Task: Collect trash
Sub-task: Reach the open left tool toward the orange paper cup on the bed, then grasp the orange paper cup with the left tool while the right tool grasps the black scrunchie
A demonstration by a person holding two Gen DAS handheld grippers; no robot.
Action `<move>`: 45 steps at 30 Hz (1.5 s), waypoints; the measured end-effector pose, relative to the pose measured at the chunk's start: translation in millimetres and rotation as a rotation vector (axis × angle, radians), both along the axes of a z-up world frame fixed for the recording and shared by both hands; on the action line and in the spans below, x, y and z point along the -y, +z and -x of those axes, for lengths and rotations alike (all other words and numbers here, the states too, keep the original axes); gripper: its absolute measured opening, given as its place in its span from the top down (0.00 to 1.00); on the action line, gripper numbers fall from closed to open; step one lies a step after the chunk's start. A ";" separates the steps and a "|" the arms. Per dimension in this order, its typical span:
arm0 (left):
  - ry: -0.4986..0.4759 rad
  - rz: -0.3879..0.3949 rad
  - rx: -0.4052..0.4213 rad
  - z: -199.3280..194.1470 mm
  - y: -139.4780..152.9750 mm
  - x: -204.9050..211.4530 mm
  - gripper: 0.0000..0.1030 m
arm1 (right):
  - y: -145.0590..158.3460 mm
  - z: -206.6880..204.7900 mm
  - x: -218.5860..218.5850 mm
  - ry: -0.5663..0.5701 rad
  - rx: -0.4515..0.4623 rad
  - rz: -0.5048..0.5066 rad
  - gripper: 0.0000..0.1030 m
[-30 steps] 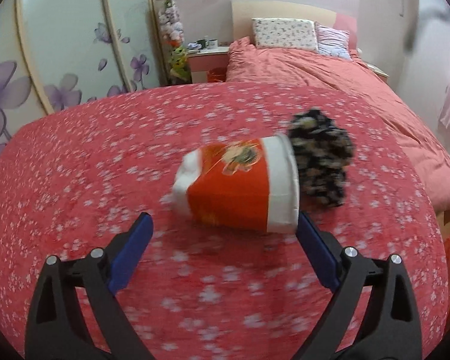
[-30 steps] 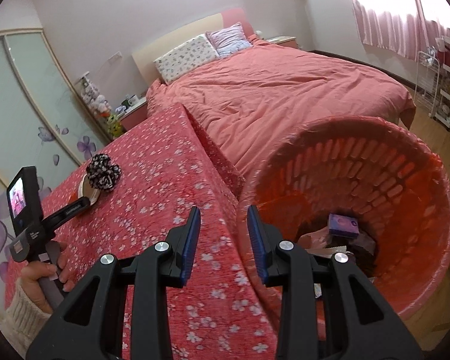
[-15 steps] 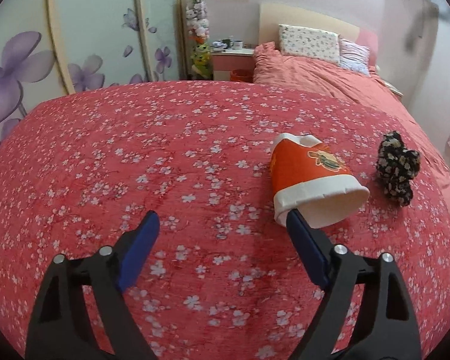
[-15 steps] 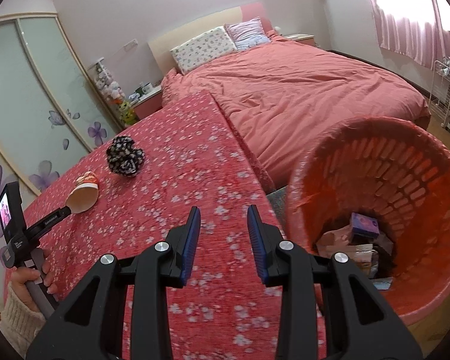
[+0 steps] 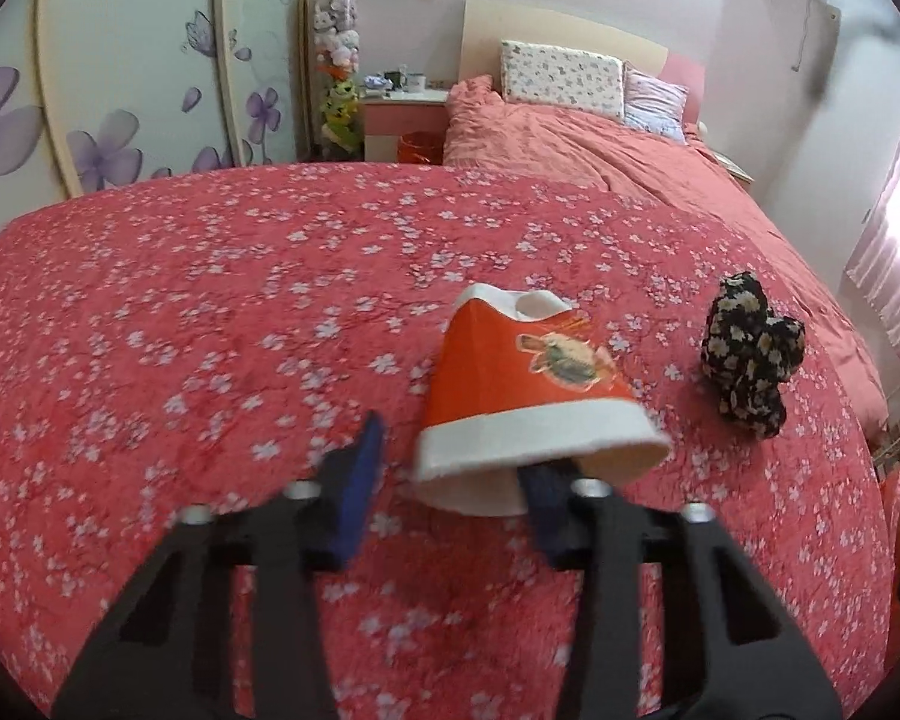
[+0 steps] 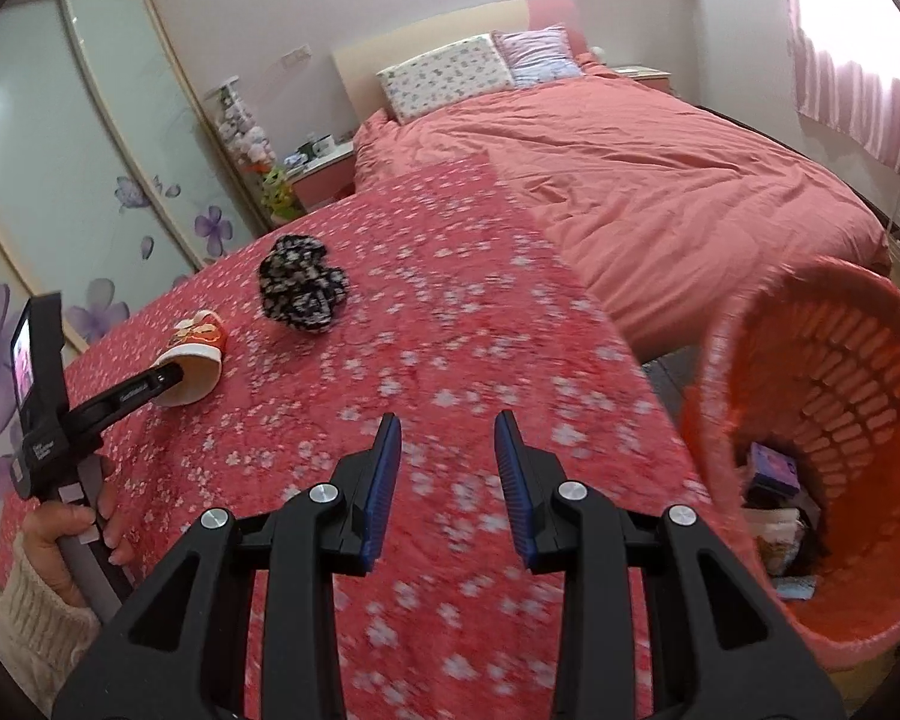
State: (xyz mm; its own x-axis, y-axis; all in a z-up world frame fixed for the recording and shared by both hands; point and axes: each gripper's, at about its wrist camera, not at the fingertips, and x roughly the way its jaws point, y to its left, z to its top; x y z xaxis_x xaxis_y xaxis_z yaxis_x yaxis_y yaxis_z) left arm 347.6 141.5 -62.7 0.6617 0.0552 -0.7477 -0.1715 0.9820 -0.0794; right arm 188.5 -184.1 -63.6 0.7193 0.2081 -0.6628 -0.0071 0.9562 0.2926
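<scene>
Orange paper cup: lying on its side on the flowered red cloth, mouth towards the left gripper, base pointing off towards the bed.
Left gripper: its jaws have just been closing on the cup's rim; one finger has gone inside the mouth, the other sits outside the wall with a gap, so I would not call it a grip yet.
Right gripper: empty, jaws partly apart with nothing between them, hanging over the cloth between the cup and the basket.
Basket: orange, slatted, off the right edge of the cloth, tilted towards us, with a few scraps already lying in the bottom.
Progress: some rubbish looks binned; the cup is not yet lifted, and it seems the next to go.
Left to do: pinch the rim, carry the cup across the cloth, drop it in.
Black flowered scrunchie: near the cup, not touching; whether it counts as rubbish I cannot tell.
In the way: little; the soft rim may buckle.
Around: pink bed, pillows, painted wardrobe doors.
</scene>
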 end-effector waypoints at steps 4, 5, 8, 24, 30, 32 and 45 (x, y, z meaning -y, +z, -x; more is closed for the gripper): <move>-0.016 0.022 0.011 -2.7 -0.8 -11.5 0.86 | -2.4 -15.6 -20.2 0.040 -0.005 0.011 0.68; -0.016 0.021 0.016 -1.1 0.2 -14.7 0.87 | -2.5 -21.2 -27.1 0.054 -0.004 0.013 0.68; -0.012 0.026 0.028 6.3 3.6 -34.7 0.89 | -1.1 -37.5 -45.7 0.090 0.003 0.018 0.68; 0.055 0.059 0.009 17.4 -0.3 -98.3 0.81 | 5.5 -129.1 -131.2 0.123 0.043 0.083 0.42; 0.042 0.051 -0.013 7.5 -6.1 -92.7 0.79 | -8.1 -145.4 -129.9 0.106 -0.033 0.117 0.47; 0.029 0.054 -0.018 3.2 -6.6 -90.0 0.79 | -11.8 -147.5 -126.3 0.093 -0.052 0.108 0.65; 0.039 0.061 0.050 20.7 12.9 -86.2 0.95 | 6.1 -104.0 -90.5 0.079 -0.012 0.064 0.90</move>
